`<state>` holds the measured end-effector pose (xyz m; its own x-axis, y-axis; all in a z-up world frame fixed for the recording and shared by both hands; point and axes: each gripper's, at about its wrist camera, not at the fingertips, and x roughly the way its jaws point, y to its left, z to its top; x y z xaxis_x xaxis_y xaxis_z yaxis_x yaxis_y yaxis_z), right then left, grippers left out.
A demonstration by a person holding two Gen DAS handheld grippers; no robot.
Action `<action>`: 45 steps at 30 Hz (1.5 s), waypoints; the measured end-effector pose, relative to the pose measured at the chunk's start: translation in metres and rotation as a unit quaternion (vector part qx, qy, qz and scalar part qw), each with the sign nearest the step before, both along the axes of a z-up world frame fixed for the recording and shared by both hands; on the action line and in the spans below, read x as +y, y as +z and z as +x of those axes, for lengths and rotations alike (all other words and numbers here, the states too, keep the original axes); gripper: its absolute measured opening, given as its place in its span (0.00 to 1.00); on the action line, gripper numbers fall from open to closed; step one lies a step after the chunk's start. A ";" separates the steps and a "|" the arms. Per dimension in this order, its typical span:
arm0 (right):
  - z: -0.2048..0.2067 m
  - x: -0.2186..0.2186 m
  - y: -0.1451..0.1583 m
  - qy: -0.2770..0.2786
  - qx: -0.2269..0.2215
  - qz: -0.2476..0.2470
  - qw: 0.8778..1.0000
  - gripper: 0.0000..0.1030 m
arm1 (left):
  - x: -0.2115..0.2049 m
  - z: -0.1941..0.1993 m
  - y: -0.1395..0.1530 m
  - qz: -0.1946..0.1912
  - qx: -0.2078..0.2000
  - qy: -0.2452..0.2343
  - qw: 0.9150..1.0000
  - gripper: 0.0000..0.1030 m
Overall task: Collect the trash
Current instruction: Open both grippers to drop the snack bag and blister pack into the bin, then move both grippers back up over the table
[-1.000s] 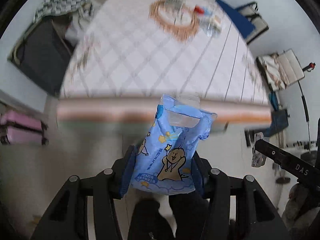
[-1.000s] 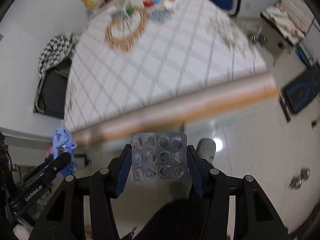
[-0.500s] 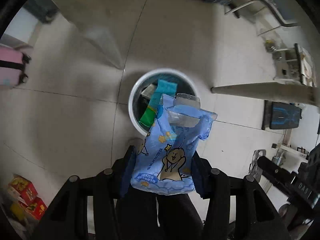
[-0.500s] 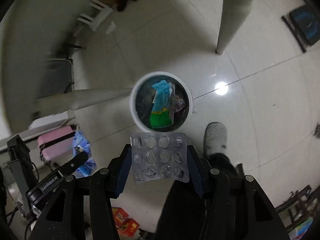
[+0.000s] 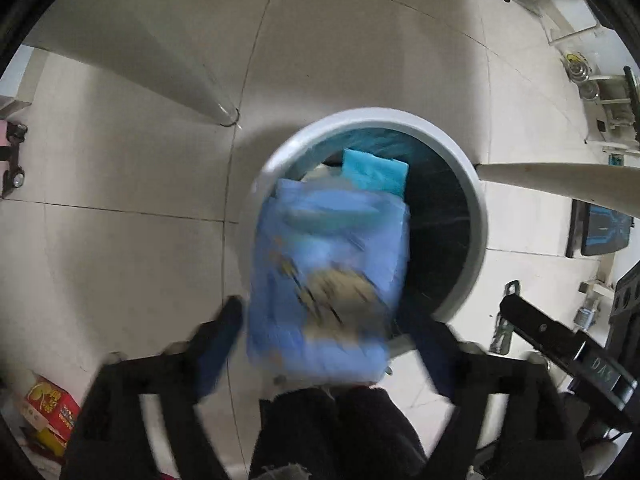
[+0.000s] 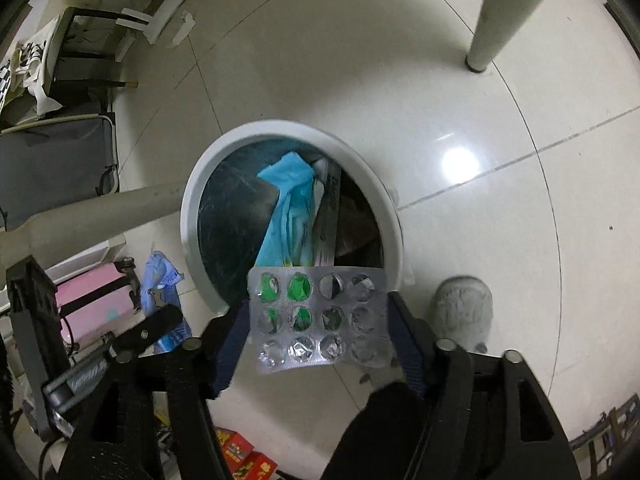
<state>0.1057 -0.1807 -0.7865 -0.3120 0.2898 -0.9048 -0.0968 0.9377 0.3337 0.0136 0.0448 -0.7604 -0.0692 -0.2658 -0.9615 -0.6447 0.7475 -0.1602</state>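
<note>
The left claw is opening; its fingers stand clear on both sides of a blue wrapper, which is blurred and hangs loose between them over the near rim of the bin. The wrapper is a soft plastic pack, light blue with a tan cartoon figure on its face.

The right claw is opening too. A blister pack sits between its fingers, a silver foil sheet with three rows of four burst pockets, some showing green through them. Whether the pads touch its edges cannot be told. It hangs just above the bin's near rim.

The bin is round and white-rimmed with a dark liner, standing on a tiled floor. Inside lie a teal packet and other wrappers.
</note>
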 end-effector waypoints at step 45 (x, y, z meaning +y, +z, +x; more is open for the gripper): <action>-0.070 0.010 0.427 0.189 -0.197 -0.068 0.960 0.97 | -0.056 -0.085 0.380 0.144 -0.064 -0.019 0.987 0.95</action>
<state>0.0356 -0.1705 -0.3597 0.0028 0.0950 -0.9955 -0.5326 0.8427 0.0789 -0.0709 -0.0108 -0.3800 0.0530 0.0211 -0.9984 -0.6032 0.7975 -0.0151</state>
